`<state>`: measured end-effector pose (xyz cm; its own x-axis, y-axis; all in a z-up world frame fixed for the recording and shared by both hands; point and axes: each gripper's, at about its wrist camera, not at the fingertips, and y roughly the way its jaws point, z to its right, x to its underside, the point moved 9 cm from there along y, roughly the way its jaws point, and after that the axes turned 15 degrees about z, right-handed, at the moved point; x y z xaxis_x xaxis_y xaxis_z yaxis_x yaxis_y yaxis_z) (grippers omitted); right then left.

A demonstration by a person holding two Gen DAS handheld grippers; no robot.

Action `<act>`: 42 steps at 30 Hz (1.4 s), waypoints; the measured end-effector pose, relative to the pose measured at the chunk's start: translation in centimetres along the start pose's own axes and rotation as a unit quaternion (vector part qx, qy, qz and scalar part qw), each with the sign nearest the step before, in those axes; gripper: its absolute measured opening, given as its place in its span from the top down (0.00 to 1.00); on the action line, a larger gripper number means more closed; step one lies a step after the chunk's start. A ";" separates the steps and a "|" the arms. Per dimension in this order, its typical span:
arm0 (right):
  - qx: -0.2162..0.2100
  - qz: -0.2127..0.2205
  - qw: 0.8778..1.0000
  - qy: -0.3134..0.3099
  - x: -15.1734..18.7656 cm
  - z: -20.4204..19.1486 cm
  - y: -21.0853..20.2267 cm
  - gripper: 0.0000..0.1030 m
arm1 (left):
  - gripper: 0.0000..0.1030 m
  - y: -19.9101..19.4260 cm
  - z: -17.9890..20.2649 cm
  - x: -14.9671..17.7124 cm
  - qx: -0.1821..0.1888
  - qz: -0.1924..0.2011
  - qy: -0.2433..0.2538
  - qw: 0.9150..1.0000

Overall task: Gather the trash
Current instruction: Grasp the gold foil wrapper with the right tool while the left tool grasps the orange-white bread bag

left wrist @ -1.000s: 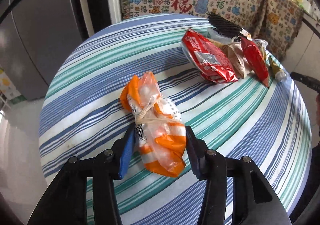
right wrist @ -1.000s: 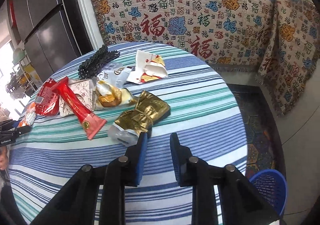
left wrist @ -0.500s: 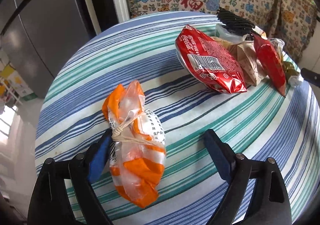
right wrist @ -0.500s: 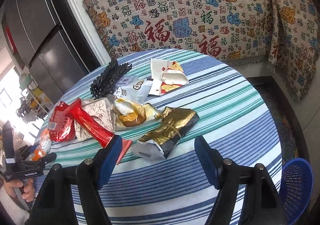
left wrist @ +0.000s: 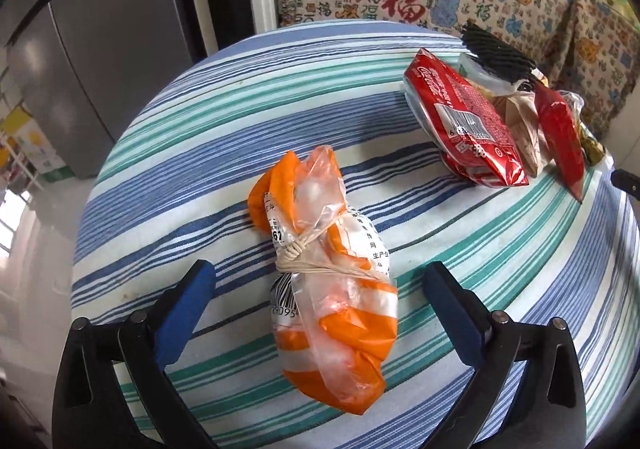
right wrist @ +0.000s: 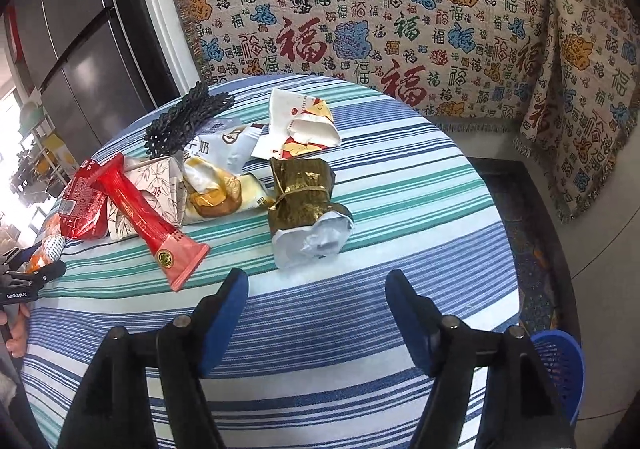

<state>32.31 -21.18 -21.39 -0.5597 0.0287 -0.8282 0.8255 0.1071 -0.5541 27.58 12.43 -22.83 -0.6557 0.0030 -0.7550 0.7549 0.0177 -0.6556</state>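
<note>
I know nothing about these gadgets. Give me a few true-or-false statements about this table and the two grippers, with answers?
1. The orange bag lies between the left gripper fingers, which are not pressing on it. True.
2. The right gripper clamps the gold wrapper. False: the wrapper lies ahead of its fingertips, untouched, with nothing between the jaws as they close.
3. A string is tied around the orange bag. True.
4. The blue basket stands on the table. False: it sits on the floor beside it.

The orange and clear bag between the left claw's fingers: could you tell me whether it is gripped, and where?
Not gripped. The left claw is opening around the orange and clear bag, both pads clear.
</note>
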 end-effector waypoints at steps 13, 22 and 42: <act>0.023 -0.031 0.998 -0.052 -0.1 -0.3 3.9 0.21 | 0.00 0.2 0.0 -0.3 -0.007 -0.001 -0.008 1.000; 0.018 -0.022 0.998 -0.053 -0.2 -0.1 4.5 0.19 | 0.00 0.7 -0.7 -0.5 -0.018 0.005 -0.016 1.000; -0.015 -0.028 0.998 -0.050 -1.2 -1.6 3.0 0.66 | 0.54 -0.6 -0.1 -0.9 0.001 0.021 0.009 1.000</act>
<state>35.34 -19.29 -21.94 -0.5940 -0.0768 -0.8008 0.7893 0.1363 -0.5987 27.73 12.53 -21.78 -0.6236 0.0216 -0.7814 0.7817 0.0151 -0.6234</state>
